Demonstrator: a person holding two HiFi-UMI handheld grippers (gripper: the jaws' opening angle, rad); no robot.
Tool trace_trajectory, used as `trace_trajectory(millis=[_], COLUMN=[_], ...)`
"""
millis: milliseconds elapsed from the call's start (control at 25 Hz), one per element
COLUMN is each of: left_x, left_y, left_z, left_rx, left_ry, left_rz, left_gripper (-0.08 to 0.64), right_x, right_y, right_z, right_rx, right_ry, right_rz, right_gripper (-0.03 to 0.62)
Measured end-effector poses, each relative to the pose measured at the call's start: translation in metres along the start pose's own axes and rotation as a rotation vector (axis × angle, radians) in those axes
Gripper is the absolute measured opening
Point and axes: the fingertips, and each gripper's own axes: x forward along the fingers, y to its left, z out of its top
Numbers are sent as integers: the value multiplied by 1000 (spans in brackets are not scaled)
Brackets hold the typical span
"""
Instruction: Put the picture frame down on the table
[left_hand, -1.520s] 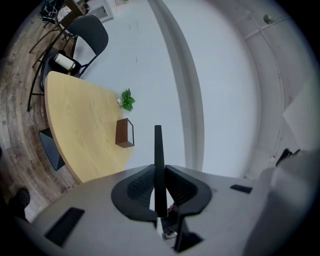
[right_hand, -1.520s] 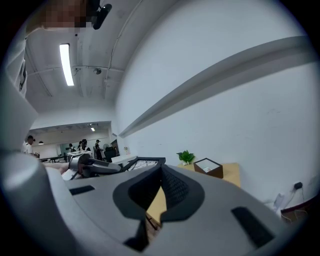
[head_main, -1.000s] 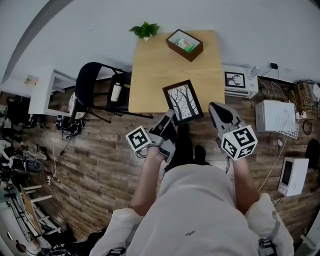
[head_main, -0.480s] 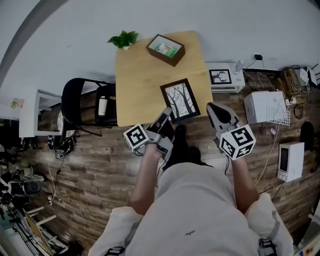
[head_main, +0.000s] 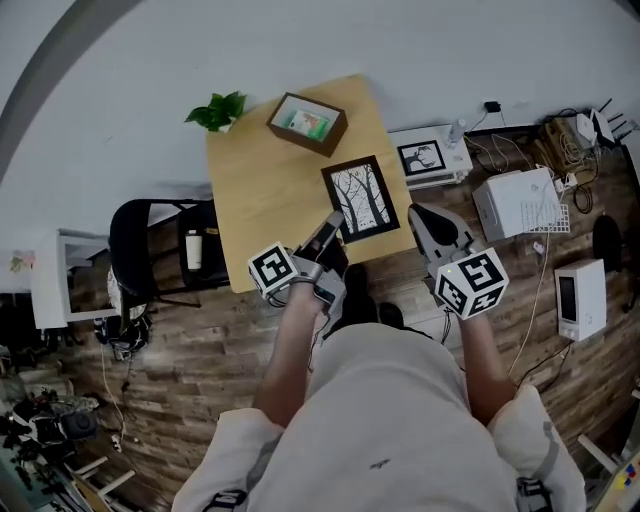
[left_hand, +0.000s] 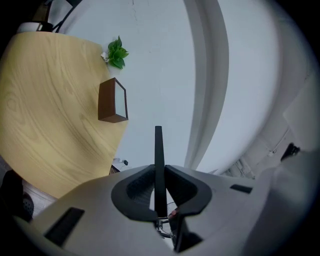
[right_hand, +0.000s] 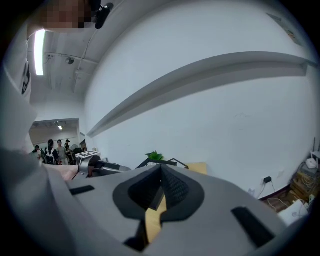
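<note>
The picture frame (head_main: 361, 198) is clamped at its near left edge by the left gripper (head_main: 325, 238) (the frame is seen edge-on between the jaws) and is held over the worktop's (head_main: 270, 190) near right part. The right gripper (head_main: 421, 214), closed and empty, is held just right of the frame. Both forearms (head_main: 290, 350) are extended forward.

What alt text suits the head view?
The left gripper holds a picture frame with a tree print by its near corner over a wooden table. The right gripper, fingers shut and empty, hangs beside it; a box and plant sit farther back.
</note>
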Motion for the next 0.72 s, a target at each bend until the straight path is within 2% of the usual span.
trace_trajectory(millis=[280, 720], left_x=[33, 66], left_y=[11, 33], left_z=[31, 59], left_rx=[16, -28], left_ry=[85, 190], left_rz=[-4, 2], left_gripper=[63, 63], right_x=[25, 52], right_y=[-17, -31], right_z=[11, 16], right_rx=[10, 37], right_ry=[-6, -4], right_rz=[-77, -189], right_gripper=[-2, -2])
